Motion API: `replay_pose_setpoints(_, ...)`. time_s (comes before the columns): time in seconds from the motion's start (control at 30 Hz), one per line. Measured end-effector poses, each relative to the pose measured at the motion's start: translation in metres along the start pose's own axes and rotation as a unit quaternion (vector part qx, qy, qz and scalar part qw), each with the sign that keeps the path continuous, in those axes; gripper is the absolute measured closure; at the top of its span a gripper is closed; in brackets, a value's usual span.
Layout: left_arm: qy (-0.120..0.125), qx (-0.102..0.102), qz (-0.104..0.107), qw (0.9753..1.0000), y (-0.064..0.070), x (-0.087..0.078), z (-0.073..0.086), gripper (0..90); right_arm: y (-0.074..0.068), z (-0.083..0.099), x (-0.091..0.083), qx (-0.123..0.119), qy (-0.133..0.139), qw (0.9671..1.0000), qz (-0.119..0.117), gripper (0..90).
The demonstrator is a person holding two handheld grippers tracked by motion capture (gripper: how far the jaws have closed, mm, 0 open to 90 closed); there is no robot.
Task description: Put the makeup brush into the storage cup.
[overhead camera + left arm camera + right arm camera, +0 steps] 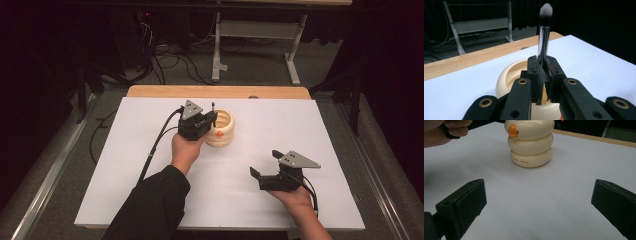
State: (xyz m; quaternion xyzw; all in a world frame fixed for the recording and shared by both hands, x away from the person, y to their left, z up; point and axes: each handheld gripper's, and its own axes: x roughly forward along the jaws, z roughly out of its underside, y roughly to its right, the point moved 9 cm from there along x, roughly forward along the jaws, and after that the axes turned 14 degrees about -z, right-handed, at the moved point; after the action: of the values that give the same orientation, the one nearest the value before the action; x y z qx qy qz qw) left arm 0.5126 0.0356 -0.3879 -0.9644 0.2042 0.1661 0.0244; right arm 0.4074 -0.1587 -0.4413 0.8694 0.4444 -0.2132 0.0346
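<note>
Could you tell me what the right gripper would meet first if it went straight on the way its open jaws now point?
Most likely the cream, ring-stacked duck-shaped holder, which stands straight ahead of the right gripper across bare white tabletop. Nothing lies between them, though its centring is hard to judge.

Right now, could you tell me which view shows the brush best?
The left gripper view: the brush stands upright, clamped in the left gripper above the holder, with bristles and metal ferrule clear. The high view gives a thin dark stick. The right gripper view shows the holder.
</note>
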Motion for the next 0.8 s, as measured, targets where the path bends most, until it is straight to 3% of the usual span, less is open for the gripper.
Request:
replay_pose_setpoints(0.47,-0.019,0.000,0.009,0.9998,0.0030,0.0036,0.0068,82.0,-0.0001,0.0002,0.0001,0.000,-0.001,1.0000,0.000,1.3)
replay_pose_setpoints(0.67,-0.015,-0.010,0.019,0.9997,0.0020,0.0031,0.0047,61.6,-0.0004,0.0001,0.0002,-0.001,-0.001,1.0000,-0.001,1.3)
replay_pose_setpoints(0.8,-0.016,-0.005,0.019,0.9997,0.0011,0.0021,0.0048,52.4,-0.0005,0.0002,0.0007,-0.001,-0.001,1.0000,-0.001,1.3)
